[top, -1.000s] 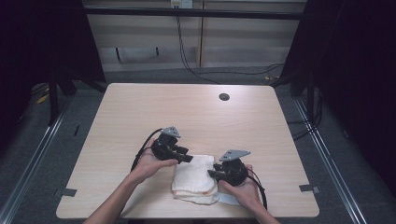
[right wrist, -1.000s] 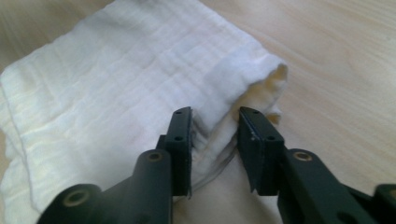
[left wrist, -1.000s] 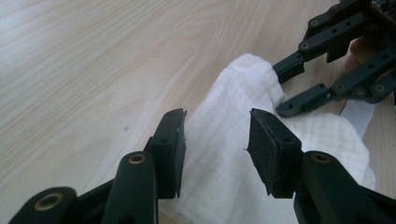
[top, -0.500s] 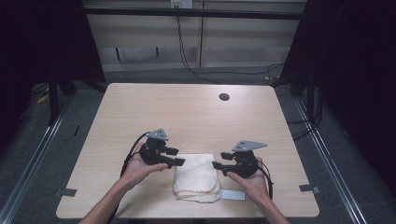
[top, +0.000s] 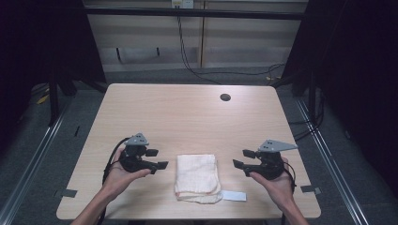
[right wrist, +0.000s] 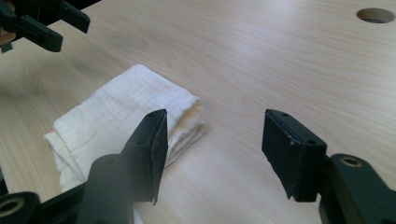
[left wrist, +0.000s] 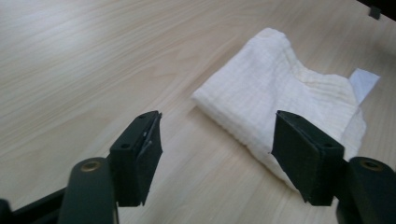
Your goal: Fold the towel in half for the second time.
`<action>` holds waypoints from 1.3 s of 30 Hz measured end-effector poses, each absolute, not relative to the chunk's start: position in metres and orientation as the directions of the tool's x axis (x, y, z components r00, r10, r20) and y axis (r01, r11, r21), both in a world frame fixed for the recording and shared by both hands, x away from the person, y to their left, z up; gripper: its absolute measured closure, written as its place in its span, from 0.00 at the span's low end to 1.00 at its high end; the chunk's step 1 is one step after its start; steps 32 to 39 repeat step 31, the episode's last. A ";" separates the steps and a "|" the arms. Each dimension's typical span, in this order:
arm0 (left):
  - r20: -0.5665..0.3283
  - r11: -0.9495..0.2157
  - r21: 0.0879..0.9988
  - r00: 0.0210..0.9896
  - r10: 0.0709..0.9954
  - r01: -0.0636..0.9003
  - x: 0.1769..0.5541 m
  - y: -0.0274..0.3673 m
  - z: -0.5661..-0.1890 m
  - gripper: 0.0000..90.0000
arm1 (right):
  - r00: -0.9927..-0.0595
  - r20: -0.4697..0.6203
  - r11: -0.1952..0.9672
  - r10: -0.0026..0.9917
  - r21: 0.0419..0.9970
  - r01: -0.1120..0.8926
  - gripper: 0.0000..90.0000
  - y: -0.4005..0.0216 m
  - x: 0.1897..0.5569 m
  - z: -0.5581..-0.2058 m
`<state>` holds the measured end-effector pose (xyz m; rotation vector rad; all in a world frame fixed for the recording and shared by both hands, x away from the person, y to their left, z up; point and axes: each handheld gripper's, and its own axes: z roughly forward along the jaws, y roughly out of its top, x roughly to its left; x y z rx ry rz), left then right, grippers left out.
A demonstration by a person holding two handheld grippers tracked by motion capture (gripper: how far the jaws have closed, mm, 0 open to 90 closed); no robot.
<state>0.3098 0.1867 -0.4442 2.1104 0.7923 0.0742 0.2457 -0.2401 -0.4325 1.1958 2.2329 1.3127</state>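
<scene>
The folded cloth (top: 197,177) is your landmark: it lies flat on the wooden table (top: 187,117), near the table's front edge and roughly midway between your two hands. It is a cream, ribbed cloth folded into a narrow stack, with a looser, rumpled edge at the end nearest you. A small white tag (top: 233,196) sticks out on the table beside that near end, on your right side of the cloth.

Your left gripper (top: 157,158) hovers just to the left of the cloth, apart from it, with its tips pointing toward the cloth. Its jaws have just been opening and now stand wide, with nothing between them; in the left gripper view (left wrist: 217,140) you look past them at bare table and the cloth's (left wrist: 285,100) corner.

Your right gripper (top: 243,158) hovers to the right of the cloth, a little farther off than the left one, tips also turned toward it. Its jaws have just been opening too and stand wide with nothing clamped; in the right gripper view (right wrist: 212,140) the cloth (right wrist: 126,114) lies beyond its left jaw.

Far beyond the cloth, toward the table's back edge, is a round hole (top: 225,97).
</scene>
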 end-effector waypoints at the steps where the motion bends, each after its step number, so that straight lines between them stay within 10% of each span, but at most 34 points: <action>1: -0.221 -0.430 0.743 0.794 0.566 0.513 0.308 0.191 -0.445 0.34 | -0.605 0.160 0.230 0.780 0.826 0.515 0.45 -0.244 0.244 -0.432; 39: -0.228 -0.335 0.750 0.698 0.679 0.570 0.269 0.265 -0.475 0.28 | -0.437 0.185 0.116 0.880 0.809 0.576 0.42 -0.318 0.202 -0.470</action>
